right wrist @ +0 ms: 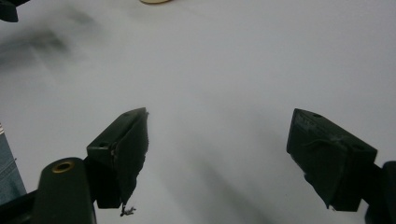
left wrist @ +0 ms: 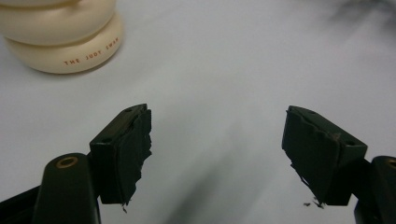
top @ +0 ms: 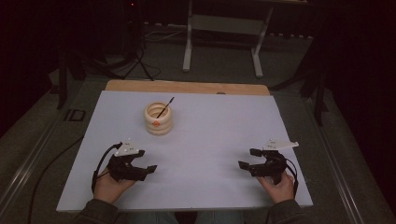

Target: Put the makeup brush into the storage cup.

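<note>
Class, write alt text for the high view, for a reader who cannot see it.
A person's two hands rest on a white table, each holding an open black gripper: left gripper, right gripper. Beyond the left one stands a cream ringed pot with a thin dark stick leaning out of it.
</note>
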{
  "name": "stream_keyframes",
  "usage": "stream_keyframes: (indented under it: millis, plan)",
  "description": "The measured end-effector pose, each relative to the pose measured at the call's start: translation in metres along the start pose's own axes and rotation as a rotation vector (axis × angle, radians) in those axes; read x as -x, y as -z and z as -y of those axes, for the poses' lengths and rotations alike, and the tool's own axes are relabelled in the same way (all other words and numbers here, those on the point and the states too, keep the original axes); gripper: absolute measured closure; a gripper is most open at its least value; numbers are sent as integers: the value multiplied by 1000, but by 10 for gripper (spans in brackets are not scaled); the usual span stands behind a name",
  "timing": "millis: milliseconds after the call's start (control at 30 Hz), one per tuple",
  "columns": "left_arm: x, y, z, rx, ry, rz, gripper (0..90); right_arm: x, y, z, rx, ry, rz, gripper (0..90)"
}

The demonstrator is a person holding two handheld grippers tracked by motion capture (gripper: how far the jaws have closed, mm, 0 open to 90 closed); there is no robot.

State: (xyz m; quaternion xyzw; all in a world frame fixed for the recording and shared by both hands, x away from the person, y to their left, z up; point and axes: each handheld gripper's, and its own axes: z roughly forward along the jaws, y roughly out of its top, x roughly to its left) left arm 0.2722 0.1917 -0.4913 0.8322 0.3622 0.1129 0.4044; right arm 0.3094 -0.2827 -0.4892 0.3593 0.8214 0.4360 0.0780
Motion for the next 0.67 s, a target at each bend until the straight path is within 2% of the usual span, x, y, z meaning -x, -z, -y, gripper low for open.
stream_keyframes:
  millis: [667]
  plan:
    - [1,-2,-2,-9,-11,10,246,3,3,0,13,4,8,206]
